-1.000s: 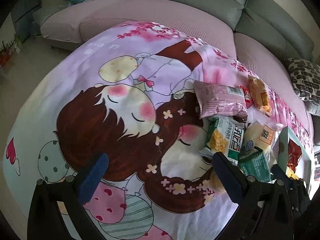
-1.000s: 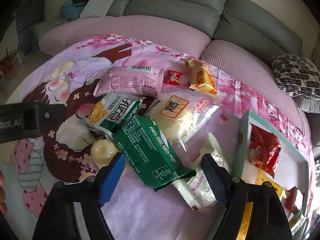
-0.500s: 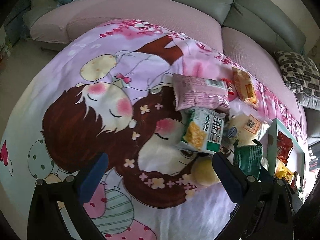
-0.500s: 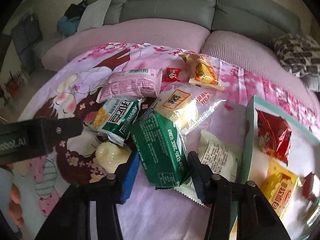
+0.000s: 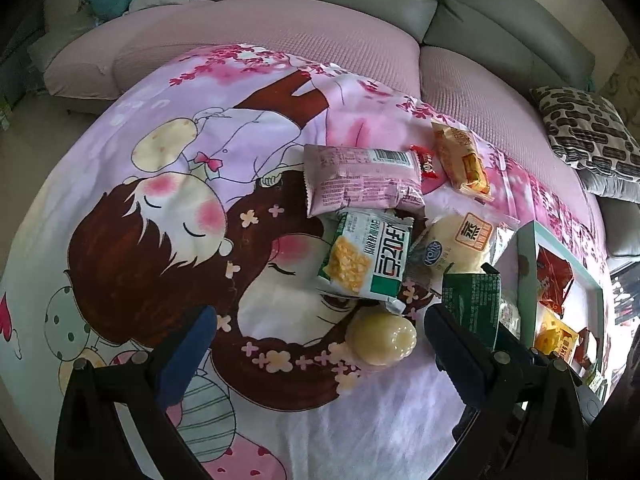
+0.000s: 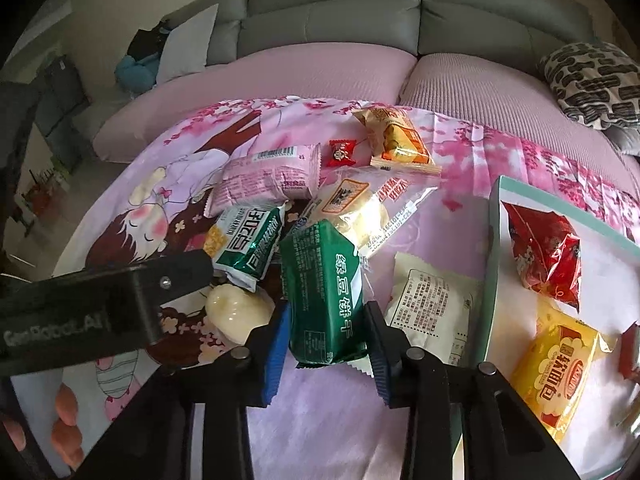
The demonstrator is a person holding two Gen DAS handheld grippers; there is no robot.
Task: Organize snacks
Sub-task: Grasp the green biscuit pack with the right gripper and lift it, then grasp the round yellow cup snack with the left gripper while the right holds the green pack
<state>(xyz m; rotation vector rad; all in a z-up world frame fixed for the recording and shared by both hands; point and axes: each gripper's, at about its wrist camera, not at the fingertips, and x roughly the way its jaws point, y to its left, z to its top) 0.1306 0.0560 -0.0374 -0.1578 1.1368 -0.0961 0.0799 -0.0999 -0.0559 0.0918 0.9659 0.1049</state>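
The green packet (image 6: pixel 326 296) at the centre of the right wrist view carries white characters "绿豆饼干" down its face. At nine o'clock, the black gripper body (image 6: pixel 80 316) reads "GenRobot.AI". At four o'clock, the yellow packet (image 6: pixel 558 372) bears large red characters, too warped to read. In the left wrist view, a clear bun wrapper (image 5: pixel 452 248) shows a round blue "Kork"-like badge, uncertain.

A cartoon-print sheet (image 5: pixel 168 208) covers the surface, perhaps a bed. On it lie snack packets (image 6: pixel 268 178), a pale bun (image 5: pixel 382 338) and a teal-rimmed tray (image 6: pixel 493 264).
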